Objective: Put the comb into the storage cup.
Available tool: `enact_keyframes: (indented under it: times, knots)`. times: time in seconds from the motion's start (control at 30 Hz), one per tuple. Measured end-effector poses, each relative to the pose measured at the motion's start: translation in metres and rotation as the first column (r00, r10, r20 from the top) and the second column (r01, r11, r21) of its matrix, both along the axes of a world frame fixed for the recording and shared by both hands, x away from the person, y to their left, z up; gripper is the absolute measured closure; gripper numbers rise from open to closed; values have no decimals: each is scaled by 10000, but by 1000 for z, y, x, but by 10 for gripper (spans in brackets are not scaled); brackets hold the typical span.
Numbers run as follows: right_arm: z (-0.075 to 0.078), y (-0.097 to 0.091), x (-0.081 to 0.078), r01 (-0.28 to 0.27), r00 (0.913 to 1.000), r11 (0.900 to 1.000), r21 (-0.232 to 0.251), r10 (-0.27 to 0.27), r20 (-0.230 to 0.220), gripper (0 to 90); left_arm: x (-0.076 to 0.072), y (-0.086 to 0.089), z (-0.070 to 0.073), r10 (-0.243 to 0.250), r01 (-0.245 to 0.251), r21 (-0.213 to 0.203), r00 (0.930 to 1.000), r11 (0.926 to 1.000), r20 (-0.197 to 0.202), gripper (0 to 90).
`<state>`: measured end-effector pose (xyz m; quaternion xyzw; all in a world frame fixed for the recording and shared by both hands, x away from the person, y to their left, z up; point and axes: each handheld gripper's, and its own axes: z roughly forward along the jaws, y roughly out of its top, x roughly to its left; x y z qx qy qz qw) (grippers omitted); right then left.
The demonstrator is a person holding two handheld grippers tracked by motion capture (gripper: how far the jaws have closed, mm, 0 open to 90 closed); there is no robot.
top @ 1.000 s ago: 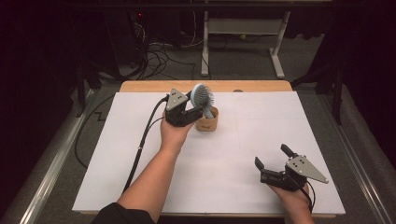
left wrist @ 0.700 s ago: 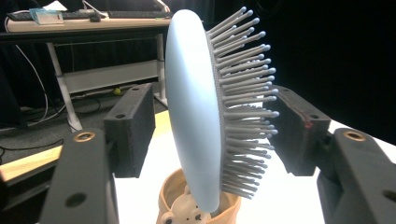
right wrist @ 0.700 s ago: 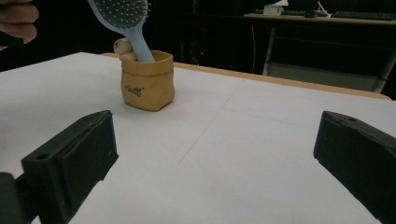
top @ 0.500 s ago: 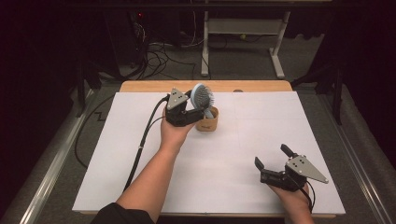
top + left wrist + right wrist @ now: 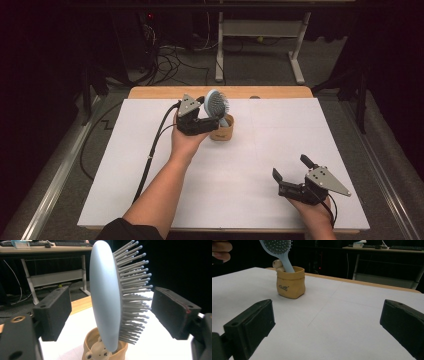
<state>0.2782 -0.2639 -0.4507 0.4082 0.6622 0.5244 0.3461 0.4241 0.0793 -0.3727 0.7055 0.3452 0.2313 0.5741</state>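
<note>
While the pale blue hairbrush (image 5: pixel 217 106) stands handle-down in the small tan pot (image 5: pixel 221 132), we hold our left tool (image 5: pixel 208 119) right at it, toward the far side of the white-covered table (image 5: pixel 150 200). In the left gripper view the brush head (image 5: pixel 107 295) rises between the two black jaws with its bristles turned toward the right-hand one; a gap shows on each side, so neither pad presses on it. The jaws of this tool have just been opening, and they now stand spread with the brush between them, untouched. The brush leans a little and rests against the pot's rim. A small bear-shaped figure sits at the edge of the pot (image 5: pixel 106 350), near the foot of the brush.

In the high view the pot stands near the far edge of the white sheet, roughly at its middle, with our left hand (image 5: pixel 186 141) just beside it on the left.

Our right tool (image 5: pixel 292 172) is at the near right corner of the table, well apart from the pot. Its jaws are spread wide with nothing between them. In the right gripper view the pot (image 5: pixel 290 282) and the brush handle (image 5: pixel 285 263) show farther off, across bare white sheet.
</note>
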Motion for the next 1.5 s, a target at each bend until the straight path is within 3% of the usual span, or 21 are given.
enact_keyframes:
  times: [0.17,0.37,0.97,1.3,1.5]
  knots:
    - [0,0,0,3,10000,10000,-29,-3,0,0,0,4,1,-403,402,-30,9987,9992,-313,109]
    - [0,0,0,28,10000,10000,-17,-28,-1,0,-1,5,1,-378,380,70,9987,9993,-340,0]
    - [0,1,-1,40,10000,10000,-91,-40,37,1,-13,20,6,-345,344,-127,9993,9993,-109,0]
    - [0,1,-1,39,10000,9999,-126,-39,50,0,-20,34,-11,-514,508,-216,9982,9985,-298,0]
    - [0,2,-2,40,10000,9999,-123,-40,54,0,-32,44,-26,-539,530,-248,9979,9983,-360,6]
